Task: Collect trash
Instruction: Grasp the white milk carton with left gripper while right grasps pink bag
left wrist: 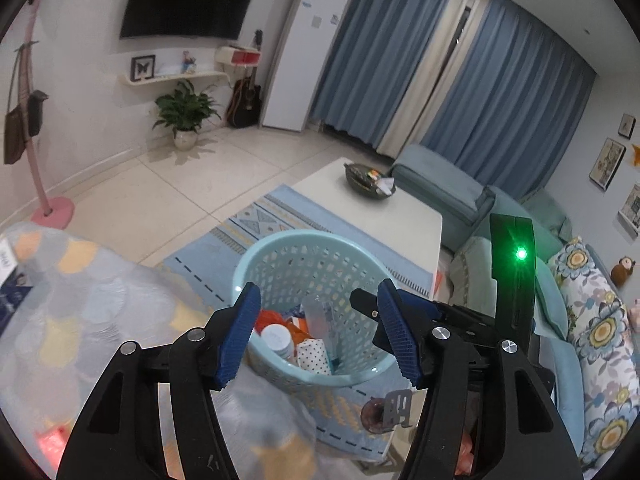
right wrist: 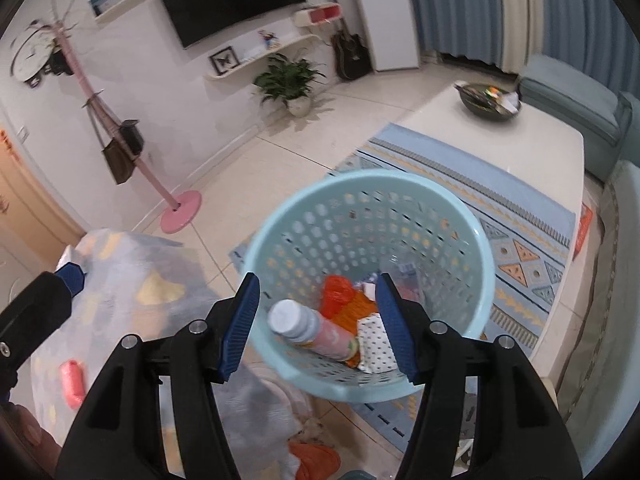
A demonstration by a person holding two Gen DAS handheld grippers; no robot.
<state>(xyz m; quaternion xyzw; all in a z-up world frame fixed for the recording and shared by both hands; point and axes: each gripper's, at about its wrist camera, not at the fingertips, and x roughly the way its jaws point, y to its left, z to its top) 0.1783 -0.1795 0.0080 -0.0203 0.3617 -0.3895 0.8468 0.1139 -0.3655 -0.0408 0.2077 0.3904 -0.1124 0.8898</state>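
Both grippers hang over the light blue basket (right wrist: 366,280), the left gripper (left wrist: 320,334) and the right gripper (right wrist: 316,326) each with fingers spread and nothing between them. The trash lies inside the basket: a white-capped bottle (right wrist: 310,332), an orange wrapper (right wrist: 340,298), a dotted carton (right wrist: 374,346). Only the left view shows a clear plastic tube (left wrist: 320,320) standing there. Farther off, a dark bowl (left wrist: 370,182) of small things sits on the desk (left wrist: 384,220).

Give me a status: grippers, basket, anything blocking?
Left hand-held gripper open, empty; right hand-held gripper open, empty. Blue basket upright on the rug, holding a bottle and wrappers. Nothing blocking the basket mouth.
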